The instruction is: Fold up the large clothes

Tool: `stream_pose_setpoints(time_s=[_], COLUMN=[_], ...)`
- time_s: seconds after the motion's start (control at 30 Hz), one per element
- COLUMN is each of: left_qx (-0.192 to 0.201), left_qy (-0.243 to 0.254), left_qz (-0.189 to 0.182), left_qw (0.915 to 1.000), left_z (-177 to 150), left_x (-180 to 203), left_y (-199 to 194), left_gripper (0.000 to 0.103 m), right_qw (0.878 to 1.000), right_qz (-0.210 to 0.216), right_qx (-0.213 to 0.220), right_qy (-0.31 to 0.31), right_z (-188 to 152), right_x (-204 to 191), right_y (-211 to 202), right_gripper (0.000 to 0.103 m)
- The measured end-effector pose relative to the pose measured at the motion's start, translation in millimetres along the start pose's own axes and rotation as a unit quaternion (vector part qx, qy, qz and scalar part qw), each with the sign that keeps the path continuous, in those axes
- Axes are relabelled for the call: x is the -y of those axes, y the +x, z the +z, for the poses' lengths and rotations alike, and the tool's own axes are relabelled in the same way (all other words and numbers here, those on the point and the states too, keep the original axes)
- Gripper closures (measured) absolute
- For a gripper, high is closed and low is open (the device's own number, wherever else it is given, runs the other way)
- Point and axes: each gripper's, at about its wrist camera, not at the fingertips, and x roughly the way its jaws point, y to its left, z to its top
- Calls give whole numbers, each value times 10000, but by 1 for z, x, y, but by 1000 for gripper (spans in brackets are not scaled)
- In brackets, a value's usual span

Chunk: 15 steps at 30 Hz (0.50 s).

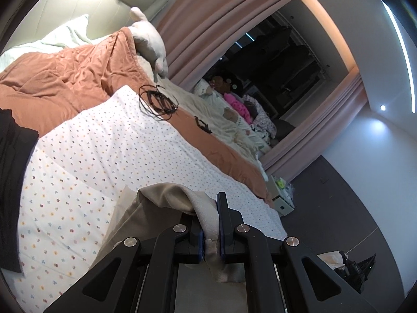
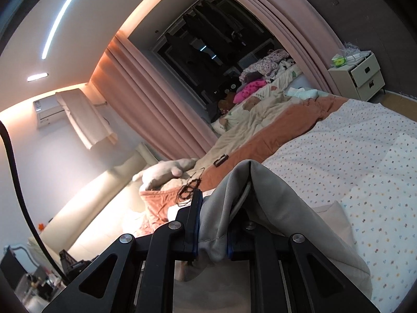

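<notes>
Left wrist view: my left gripper (image 1: 210,221) is clamped on a bunched fold of the beige garment (image 1: 166,195), a woven cloth that drapes off to the left and down over the dotted white quilt (image 1: 104,143) on the bed. The cloth runs right through between the pads and hangs below them, so the grip is on a thick edge, likely a hem or waistband, not a single layer. Farther up the bed lie a coiled black cable (image 1: 157,100) and a rust-coloured blanket (image 1: 65,75).

Right wrist view: my right gripper (image 2: 212,224) is likewise closed on the same garment, here a fatter wad with several layers and a seam showing. The cloth rises in a tent ahead of the jaws and spills to the right onto the quilt.

I judge it soft, limp and fairly light, with enough weight in the weave to hang straight; it will not hold a shape, so it sags between my two grips unless kept taut. Not fragile, and not slippery at these doubled edges. The best hold is at the seamed corners, well apart, so that the fold line falls clean.
</notes>
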Motion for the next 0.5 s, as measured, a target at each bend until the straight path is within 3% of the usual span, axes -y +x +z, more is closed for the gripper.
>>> stream_pose_setpoints(time_s=[0.5], left_qx=[-636], left_qy=[-151], left_qz=[584], left_qw=[9961], left_z=[-3], left_x=[-49], left_y=[126], left_gripper=[94], right_qw=[9953], right_qz=[-520], right_qx=[-591], right_qy=[572], right_z=[-18], right_x=[83], right_y=[93], right_gripper=[88])
